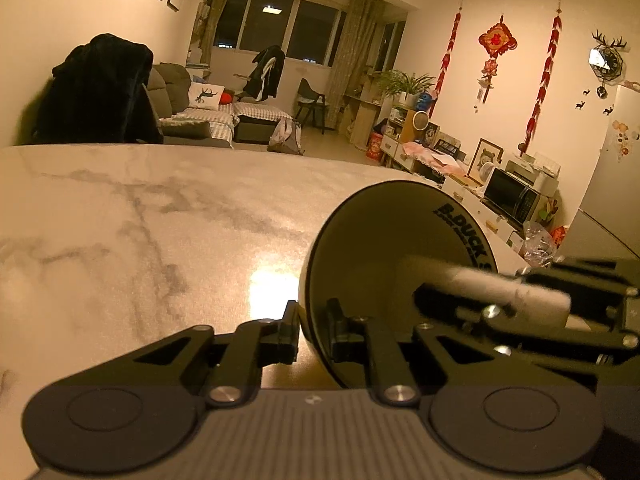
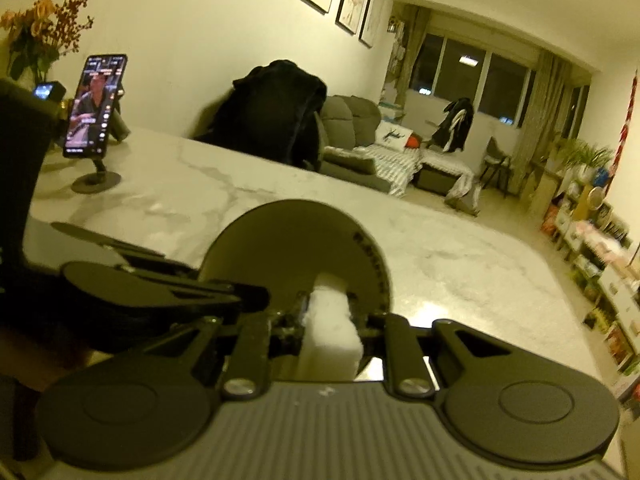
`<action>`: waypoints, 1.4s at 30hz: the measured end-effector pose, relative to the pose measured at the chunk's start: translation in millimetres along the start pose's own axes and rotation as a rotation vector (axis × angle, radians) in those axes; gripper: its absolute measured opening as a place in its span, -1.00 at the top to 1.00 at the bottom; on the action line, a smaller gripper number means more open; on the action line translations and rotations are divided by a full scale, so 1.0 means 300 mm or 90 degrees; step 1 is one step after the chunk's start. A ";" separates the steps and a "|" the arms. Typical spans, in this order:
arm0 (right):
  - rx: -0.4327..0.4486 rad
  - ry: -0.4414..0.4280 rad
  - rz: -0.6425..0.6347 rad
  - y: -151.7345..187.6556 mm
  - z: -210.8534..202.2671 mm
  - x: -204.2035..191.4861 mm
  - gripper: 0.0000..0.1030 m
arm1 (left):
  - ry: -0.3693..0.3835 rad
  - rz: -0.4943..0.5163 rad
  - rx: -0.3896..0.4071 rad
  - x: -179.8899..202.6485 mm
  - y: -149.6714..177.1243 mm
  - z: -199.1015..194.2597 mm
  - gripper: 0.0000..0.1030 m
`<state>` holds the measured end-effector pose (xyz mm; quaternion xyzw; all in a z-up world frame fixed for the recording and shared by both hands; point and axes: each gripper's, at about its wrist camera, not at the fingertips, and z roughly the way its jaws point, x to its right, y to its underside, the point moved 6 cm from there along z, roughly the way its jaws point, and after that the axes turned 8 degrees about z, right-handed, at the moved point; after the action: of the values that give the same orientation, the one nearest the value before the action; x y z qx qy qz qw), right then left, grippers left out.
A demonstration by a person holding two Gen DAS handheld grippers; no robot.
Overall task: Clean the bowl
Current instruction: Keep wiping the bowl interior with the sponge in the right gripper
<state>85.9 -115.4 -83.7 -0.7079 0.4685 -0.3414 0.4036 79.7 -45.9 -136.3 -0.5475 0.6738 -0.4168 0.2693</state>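
Here the bowl [image 1: 396, 264] stands tipped on its side over the near right part of the marble table [image 1: 140, 220], its dark inside turned toward the right. The left gripper [image 1: 314, 330] is pinched narrow on the bowl's rim, one finger on the pale outside, the other inside, so the wall is clamped between the pads. The right gripper [image 2: 330, 318] is closed on a white sponge block [image 2: 330, 336], whose far end reaches into the bowl's hollow and, as far as I can tell, touches the inner wall near the printed lettering [image 1: 466, 228].

The bowl looks like glazed ceramic: stiff, fairly heavy for a rim pinch, smooth, and likely slippery if damp. It would chip or break if it dropped onto the stone top. The rim is the sensible place to hold it, since the wall is thin enough for narrow jaws. The sponge is soft and light and will give under pressure, so hard scrubbing may lever the bowl round in the left grip.

A phone on a stand [image 2: 94, 108] sits far left, well apart.
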 end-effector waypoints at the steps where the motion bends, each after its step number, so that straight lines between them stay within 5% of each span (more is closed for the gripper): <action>1: 0.005 0.006 -0.005 -0.005 -0.004 0.001 0.64 | 0.002 -0.002 -0.001 -0.003 0.000 0.000 0.73; 10: -0.023 -0.006 0.001 0.023 0.016 -0.002 0.63 | 0.026 -0.016 -0.009 -0.001 0.005 0.010 0.68; 19: -0.015 -0.008 0.015 0.014 -0.003 0.015 0.63 | 0.082 -0.103 -0.029 -0.035 0.026 0.031 0.68; 26: 0.012 -0.011 0.002 -0.014 -0.022 0.007 0.63 | -0.007 0.008 0.028 -0.038 -0.021 -0.026 0.88; 34: 0.026 -0.004 -0.023 -0.027 -0.027 -0.008 0.64 | -0.063 0.090 0.048 0.003 -0.026 -0.064 0.89; 42: -0.010 -0.024 0.008 0.043 0.013 -0.008 0.63 | -0.019 0.051 0.024 0.026 0.008 -0.034 0.77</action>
<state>83.4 -115.2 -97.3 -0.7146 0.4678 -0.3218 0.4086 68.1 -50.5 -132.2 -0.5212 0.6830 -0.4103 0.3058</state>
